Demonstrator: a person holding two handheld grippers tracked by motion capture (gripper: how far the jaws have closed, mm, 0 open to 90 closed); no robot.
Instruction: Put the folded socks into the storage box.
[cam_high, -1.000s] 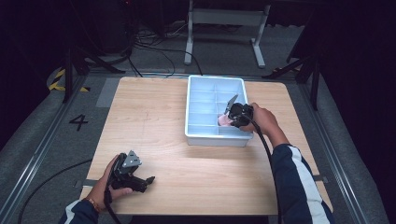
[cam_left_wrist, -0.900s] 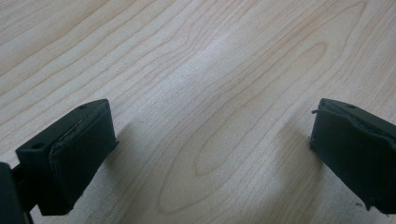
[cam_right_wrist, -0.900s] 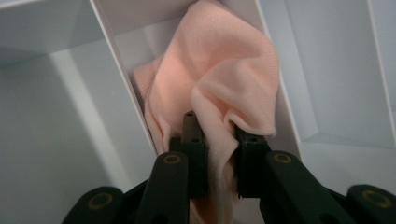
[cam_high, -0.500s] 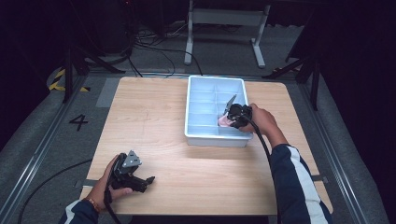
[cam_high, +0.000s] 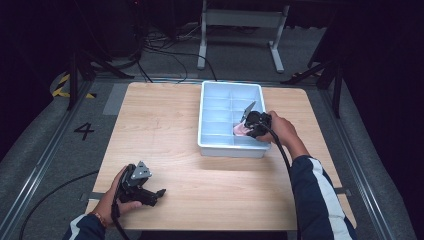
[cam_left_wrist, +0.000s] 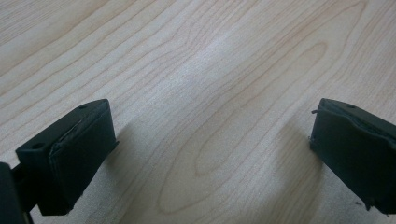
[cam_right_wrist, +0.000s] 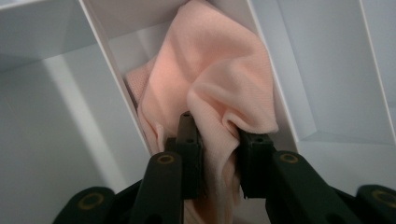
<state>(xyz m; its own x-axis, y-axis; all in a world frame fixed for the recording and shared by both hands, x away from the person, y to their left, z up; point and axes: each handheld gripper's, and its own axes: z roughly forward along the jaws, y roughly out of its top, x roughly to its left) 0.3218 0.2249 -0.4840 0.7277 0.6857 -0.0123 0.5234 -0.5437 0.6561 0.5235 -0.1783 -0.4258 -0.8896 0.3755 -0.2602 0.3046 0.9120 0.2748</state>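
Note:
A pale pink cloth lies crumpled in a compartment of the light blue divided bin. My right gripper is shut on a fold of that cloth, low in the compartment. From above, the right gripper reaches into the bin's right side, with the pink cloth just beside it. At the table's near left corner my left gripper rests in a hand. Its jaws stand wide apart over bare wood, and the left gripper holds nothing.
The wooden table carries the bin at its back right. White divider walls close in on both sides of the cloth. A metal stand and cables lie on the dark floor beyond the table.

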